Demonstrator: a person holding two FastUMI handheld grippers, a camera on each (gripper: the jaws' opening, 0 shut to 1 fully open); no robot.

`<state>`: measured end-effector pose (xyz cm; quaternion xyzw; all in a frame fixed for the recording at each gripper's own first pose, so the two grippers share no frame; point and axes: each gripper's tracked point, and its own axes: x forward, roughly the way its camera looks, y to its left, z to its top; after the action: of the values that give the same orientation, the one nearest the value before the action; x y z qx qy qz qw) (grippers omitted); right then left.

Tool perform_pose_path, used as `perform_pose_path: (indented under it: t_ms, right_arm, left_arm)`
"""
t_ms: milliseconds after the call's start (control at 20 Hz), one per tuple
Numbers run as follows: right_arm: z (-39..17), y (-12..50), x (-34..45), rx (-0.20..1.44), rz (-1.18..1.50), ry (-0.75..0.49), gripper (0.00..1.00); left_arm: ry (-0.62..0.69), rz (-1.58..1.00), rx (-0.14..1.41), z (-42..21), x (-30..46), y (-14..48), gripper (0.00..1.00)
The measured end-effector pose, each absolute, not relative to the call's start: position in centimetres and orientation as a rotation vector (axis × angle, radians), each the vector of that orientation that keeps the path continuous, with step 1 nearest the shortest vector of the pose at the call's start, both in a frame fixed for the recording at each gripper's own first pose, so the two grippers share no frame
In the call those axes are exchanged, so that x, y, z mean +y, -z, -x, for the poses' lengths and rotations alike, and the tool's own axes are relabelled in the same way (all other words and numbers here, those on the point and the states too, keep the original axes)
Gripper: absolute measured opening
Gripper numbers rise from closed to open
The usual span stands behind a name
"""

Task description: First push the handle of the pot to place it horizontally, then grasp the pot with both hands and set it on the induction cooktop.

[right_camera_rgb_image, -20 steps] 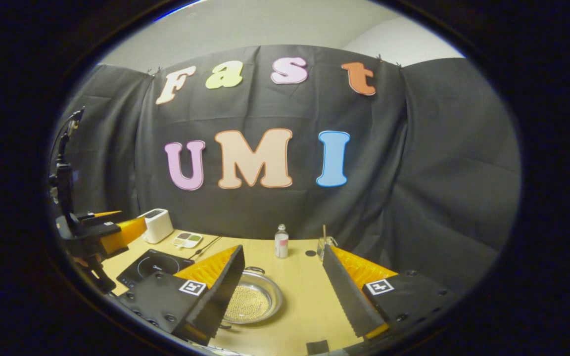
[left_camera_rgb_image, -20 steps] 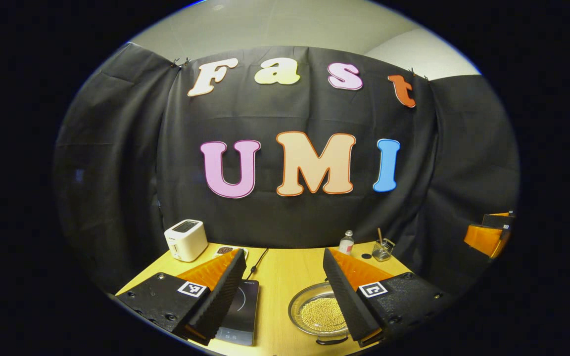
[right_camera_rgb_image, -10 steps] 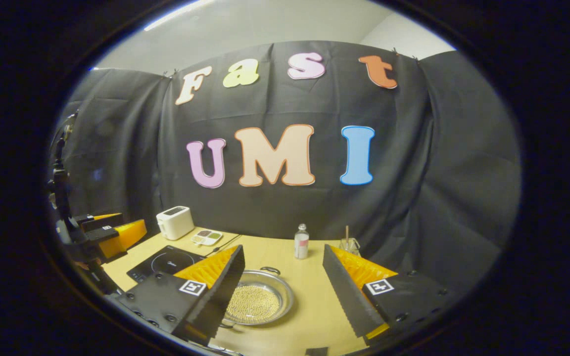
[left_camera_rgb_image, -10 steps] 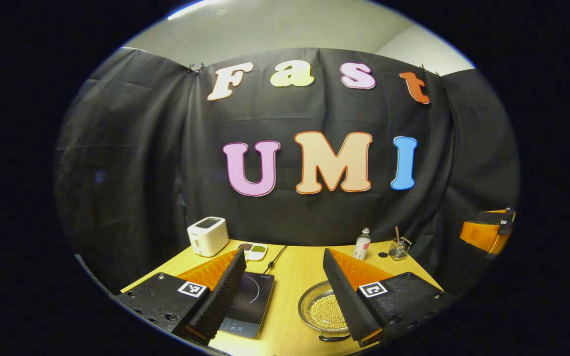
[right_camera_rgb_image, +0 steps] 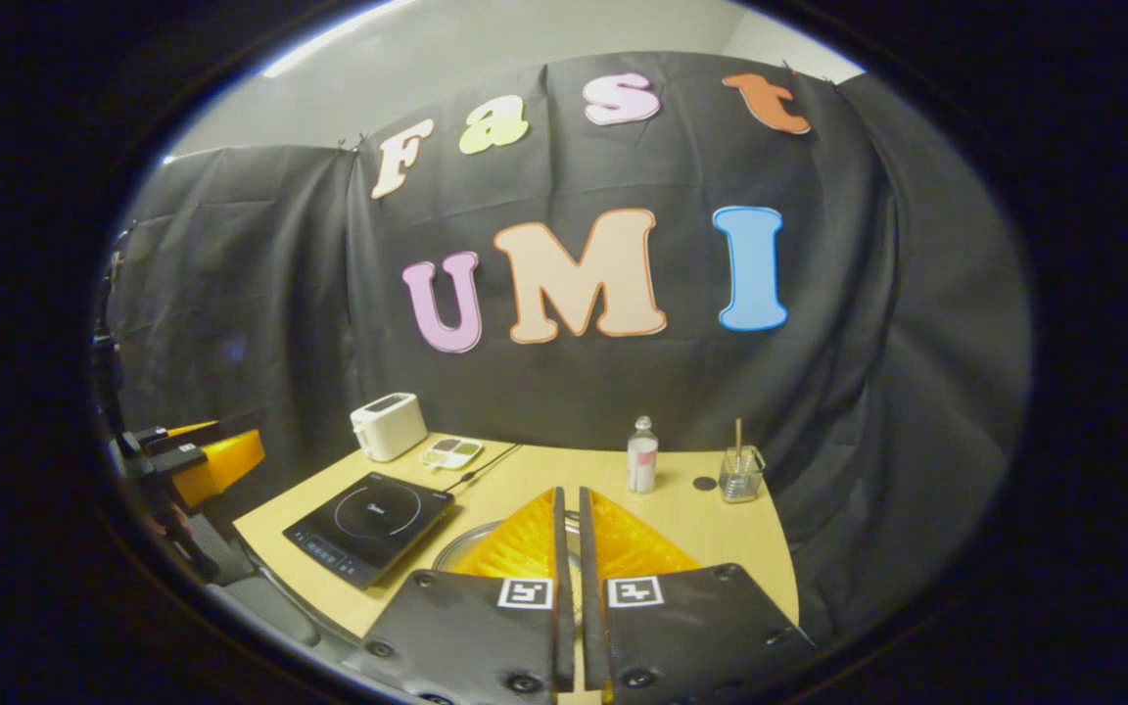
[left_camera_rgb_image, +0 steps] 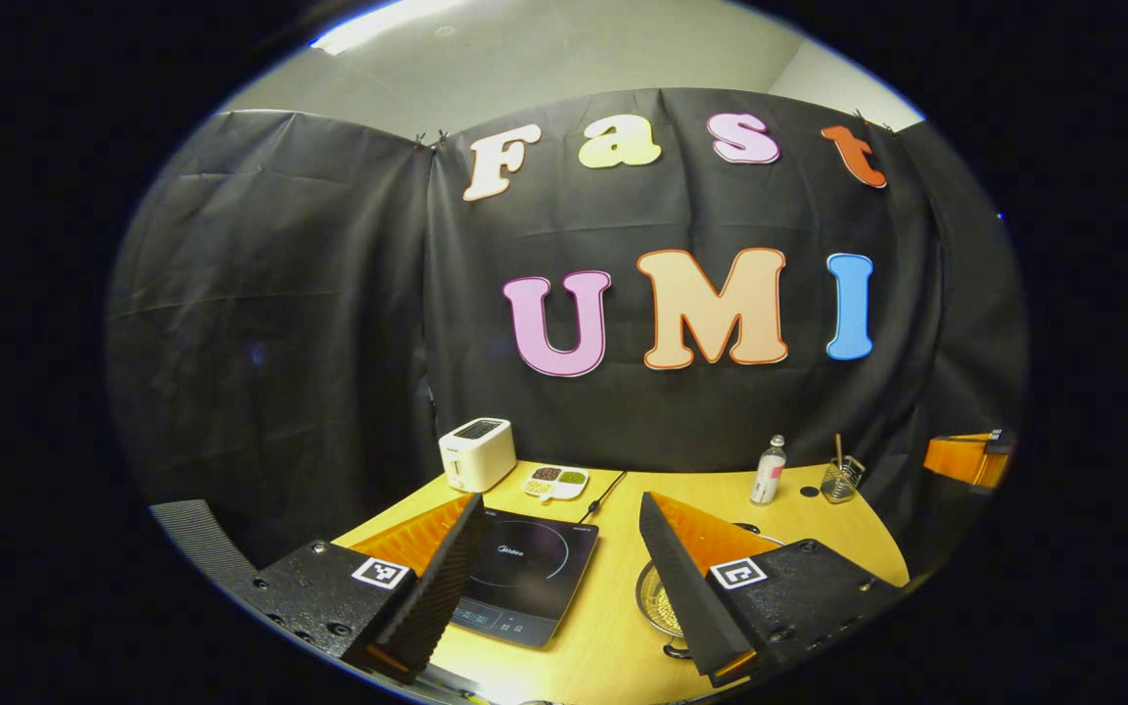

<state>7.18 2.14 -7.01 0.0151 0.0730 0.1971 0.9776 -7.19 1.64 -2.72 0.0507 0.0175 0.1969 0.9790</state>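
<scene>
The steel pot [left_camera_rgb_image: 655,607], filled with small pale beads, sits on the wooden table [left_camera_rgb_image: 819,534]. In the left gripper view it is mostly hidden behind one finger, and a dark loop handle [left_camera_rgb_image: 674,651] shows at its near side. The black induction cooktop [left_camera_rgb_image: 525,578] lies to its left. My left gripper [left_camera_rgb_image: 559,587] is open above the table's near edge, with nothing between its fingers. My right gripper [right_camera_rgb_image: 570,493] is shut and empty, held over the pot [right_camera_rgb_image: 454,550], of which a sliver of rim shows. The cooktop [right_camera_rgb_image: 368,514] lies left of that.
Along the back of the table stand a white toaster [right_camera_rgb_image: 388,426], a small divided dish [right_camera_rgb_image: 451,452], a bottle [right_camera_rgb_image: 640,455] and a glass holder with a stick [right_camera_rgb_image: 740,475]. A power cord [left_camera_rgb_image: 603,494] runs back from the cooktop. The other gripper [right_camera_rgb_image: 202,455] hangs off the table's left side.
My right gripper has gone from wide open to shut. Both views have swung, so the table items sit farther right, and the pot has slid behind the fingers.
</scene>
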Motion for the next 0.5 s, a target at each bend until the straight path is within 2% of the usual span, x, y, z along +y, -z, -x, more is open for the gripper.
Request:
perform_pose_path:
  t_ms: [50, 150, 200, 250, 300, 450, 500]
  right_arm:
    - [-7.5, 8.1, 2.3, 0.174, -0.025, -0.406, 0.0]
    - [-7.9, 9.8, 2.9, 0.227, -0.027, -0.418, 0.0]
    - [-8.0, 10.8, 3.3, 0.259, -0.031, -0.425, 0.0]
    - [-7.9, 12.0, 3.7, 0.294, -0.031, -0.427, 0.0]
    - [-8.0, 12.9, 4.0, 0.323, -0.026, -0.425, 0.06]
    - [-7.8, 16.2, 5.3, 0.423, -0.01, -0.418, 0.06]
    - [-7.6, 17.4, 5.7, 0.462, -0.006, -0.409, 0.06]
  left_arm:
    - [-0.407, -0.098, 0.036, 7.3, 1.9, 2.8, 0.96]
    - [-0.413, -0.086, 0.033, 7.2, 2.1, 2.8, 0.96]
    - [-0.408, -0.079, 0.034, 7.0, 2.2, 2.9, 0.92]
    - [-0.4, -0.073, 0.037, 6.8, 2.3, 3.2, 0.96]
    - [-0.395, -0.071, 0.041, 6.6, 2.5, 3.4, 0.92]
    - [-0.384, -0.06, 0.047, 5.7, 4.1, 3.7, 0.96]
    - [-0.374, -0.051, 0.046, 5.3, 4.5, 3.7, 0.92]
